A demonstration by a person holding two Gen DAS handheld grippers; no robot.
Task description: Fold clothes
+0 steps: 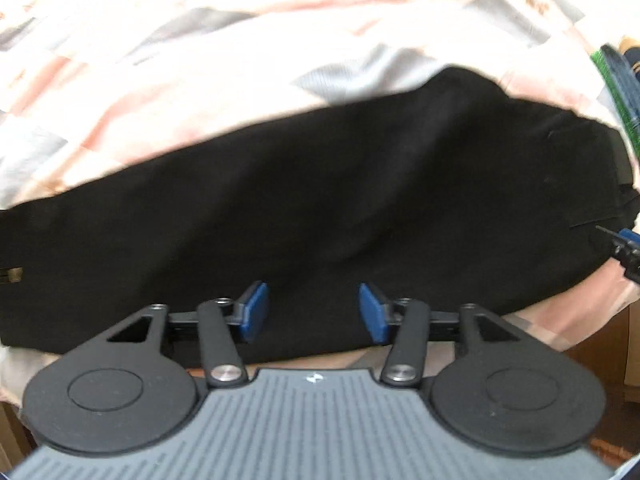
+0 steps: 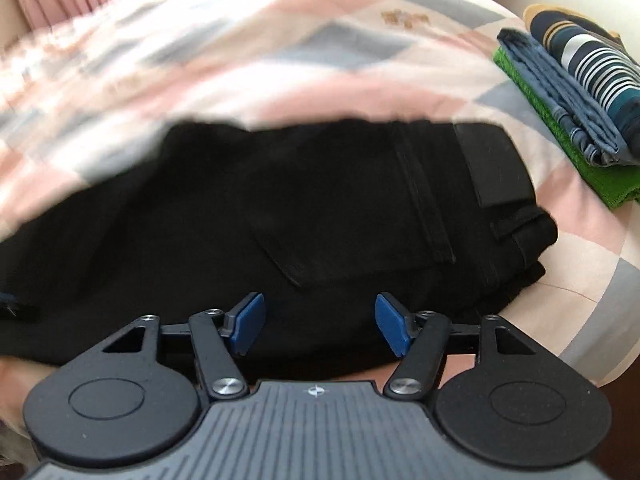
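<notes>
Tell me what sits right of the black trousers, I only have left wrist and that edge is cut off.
Observer: A folded stack of clothes lies on the bedspread, apart from the black trousers.
Operator: What's in it?
Observer: A green piece at the bottom, blue-grey fabric over it, a striped piece on top.
Operator: Which end of the trousers faces it?
Observer: The waistband end; a back pocket shows beside it.
Operator: Right gripper state?
Observer: The right gripper is open over the near edge of the trousers, gripping nothing. The left gripper is open too.
</notes>
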